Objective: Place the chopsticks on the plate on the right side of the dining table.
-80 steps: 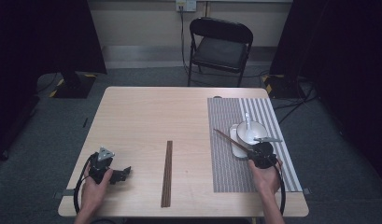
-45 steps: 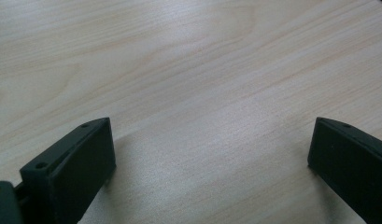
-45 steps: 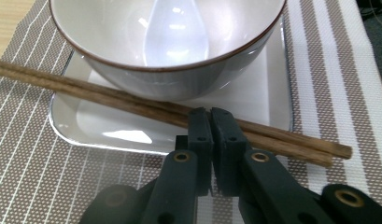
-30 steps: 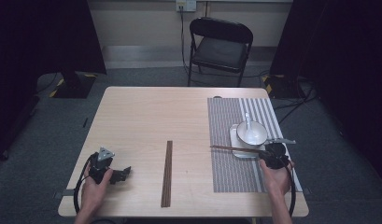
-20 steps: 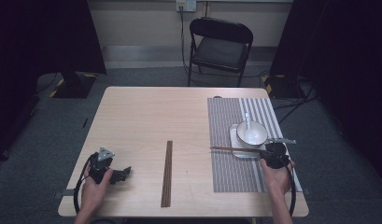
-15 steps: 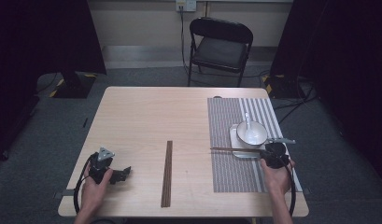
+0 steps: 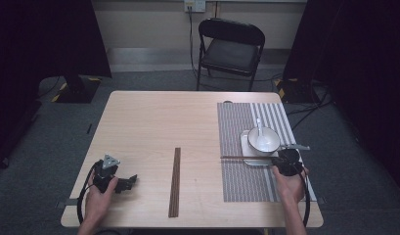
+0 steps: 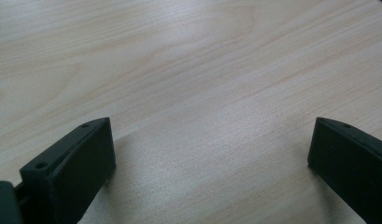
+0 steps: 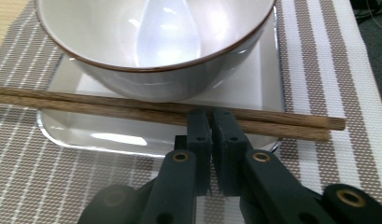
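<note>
A pair of brown wooden chopsticks point(image 7: 244, 157) point(image 9: 109, 105) lies side by side across the near edge of a square white plate point(image 7: 245, 146) point(image 9: 76, 126), just in front of a white bowl point(image 7: 264, 140) point(image 9: 146, 70). A white spoon point(image 7: 258, 128) point(image 9: 167, 35) rests in the bowl. My right gripper point(image 7: 284, 156) point(image 9: 209, 114) has its tips at the chopsticks' right part. Its jaws have just been opening a little and stand a slit apart, with nothing seen between them. My left gripper point(image 7: 130, 181) point(image 8: 209, 135) rests open on bare table at the front left.
The plate sits on a striped grey placemat point(image 7: 236, 122) on the table's right half. A long dark wooden strip point(image 7: 175, 181) lies mid-table, towards the front. A black folding chair point(image 7: 232, 49) stands behind the far edge. Cables trail from both grippers.
The chopsticks pointed diagonally up-left from my right gripper in the earliest frame; they now lie level across the plate. My right hand shifted slightly right. The left gripper has not moved.
</note>
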Tool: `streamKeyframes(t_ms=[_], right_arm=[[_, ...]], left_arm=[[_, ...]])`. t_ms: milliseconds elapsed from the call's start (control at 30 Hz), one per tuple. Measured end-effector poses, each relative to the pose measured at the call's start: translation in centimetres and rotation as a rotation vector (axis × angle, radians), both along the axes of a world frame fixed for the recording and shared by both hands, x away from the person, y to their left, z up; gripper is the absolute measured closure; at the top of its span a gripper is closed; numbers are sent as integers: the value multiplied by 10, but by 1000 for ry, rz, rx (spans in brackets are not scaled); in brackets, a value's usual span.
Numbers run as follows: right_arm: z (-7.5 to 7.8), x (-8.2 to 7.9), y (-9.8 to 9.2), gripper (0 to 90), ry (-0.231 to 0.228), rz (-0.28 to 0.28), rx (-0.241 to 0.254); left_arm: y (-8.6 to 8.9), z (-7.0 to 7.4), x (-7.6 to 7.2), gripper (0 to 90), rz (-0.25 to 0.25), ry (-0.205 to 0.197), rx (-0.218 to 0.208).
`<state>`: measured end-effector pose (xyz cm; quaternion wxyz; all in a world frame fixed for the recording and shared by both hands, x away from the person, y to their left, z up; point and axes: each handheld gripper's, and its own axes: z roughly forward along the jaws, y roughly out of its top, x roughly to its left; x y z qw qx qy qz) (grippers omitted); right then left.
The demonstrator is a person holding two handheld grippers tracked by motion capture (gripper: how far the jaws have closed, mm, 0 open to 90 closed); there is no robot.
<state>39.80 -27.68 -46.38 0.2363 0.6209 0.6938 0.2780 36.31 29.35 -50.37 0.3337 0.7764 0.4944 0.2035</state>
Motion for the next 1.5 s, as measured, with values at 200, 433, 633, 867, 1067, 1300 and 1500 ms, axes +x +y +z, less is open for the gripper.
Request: streamKeyframes(t_ms=[200, 433, 633, 867, 1067, 1300, 1500], right_arm=[[4, -8, 11, 855, -12, 33, 27], [7, -10, 40, 828, -21, 109, 41], [6, -5, 77, 829, -10, 196, 37], [9, 0, 113, 860, -20, 261, 64], [6, 7, 147, 829, -4, 309, 78], [4, 19, 177, 810, 0, 331, 80], [-6, 27, 197, 813, 18, 323, 64]], left_arm=[[0, 0, 0, 1, 0, -1, 0], [0, 0, 0, 1, 1, -1, -1], [0, 0, 0, 1, 3, 0, 2], [0, 0, 0, 1, 1, -1, 0], [0, 0, 0, 1, 1, -1, 0], [0, 0, 0, 1, 1, -1, 0], [0, 0, 0, 1, 0, 0, 1]])
